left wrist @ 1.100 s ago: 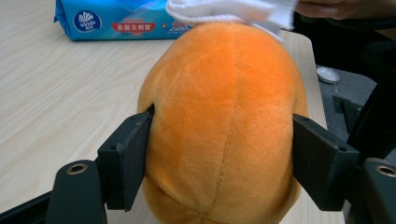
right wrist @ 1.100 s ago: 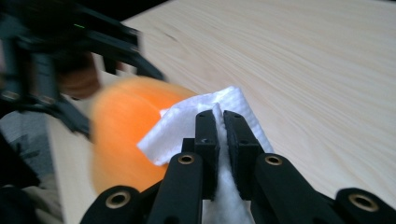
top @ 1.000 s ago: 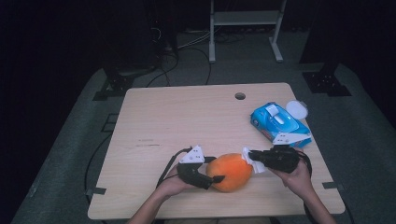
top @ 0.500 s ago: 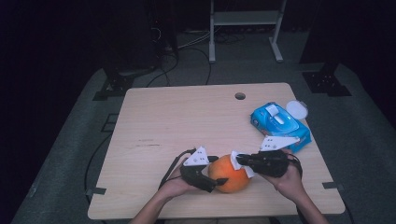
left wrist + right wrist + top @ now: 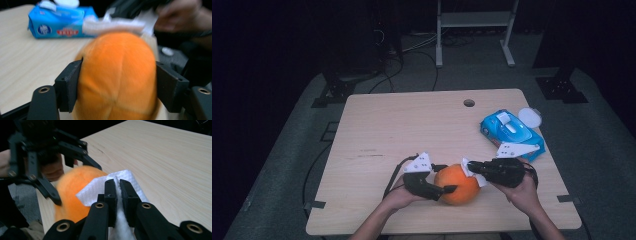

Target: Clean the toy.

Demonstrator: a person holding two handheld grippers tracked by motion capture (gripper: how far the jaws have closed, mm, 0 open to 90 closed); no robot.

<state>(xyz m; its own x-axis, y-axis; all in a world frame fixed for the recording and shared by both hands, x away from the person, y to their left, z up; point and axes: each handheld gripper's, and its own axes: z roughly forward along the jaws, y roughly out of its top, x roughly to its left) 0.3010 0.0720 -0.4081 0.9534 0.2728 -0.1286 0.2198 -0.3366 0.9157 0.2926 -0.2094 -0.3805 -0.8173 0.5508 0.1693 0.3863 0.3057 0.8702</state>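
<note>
From the high view the left gripper (image 5: 443, 181) is clamping an orange ball (image 5: 457, 184) on the desk (image 5: 412, 125), while the right gripper view shows the right gripper (image 5: 118, 185) pinching a white wipe (image 5: 100, 187) against it.

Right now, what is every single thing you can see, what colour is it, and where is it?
orange plush ball: one, orange, near front edge of the table, between the two tongs
white wipe: one, white, pressed against the ball
wipes pack: one, blue, lid flipped open, right side of the table
table: one, light wood, with a small hole near the far edge
frame: one, pale metal, on the floor behind the table
left tongs: one, black, jaws around the ball
right tongs: one, black, shut on the wipe
hands: two, at the near edge, holding the tongs
</note>
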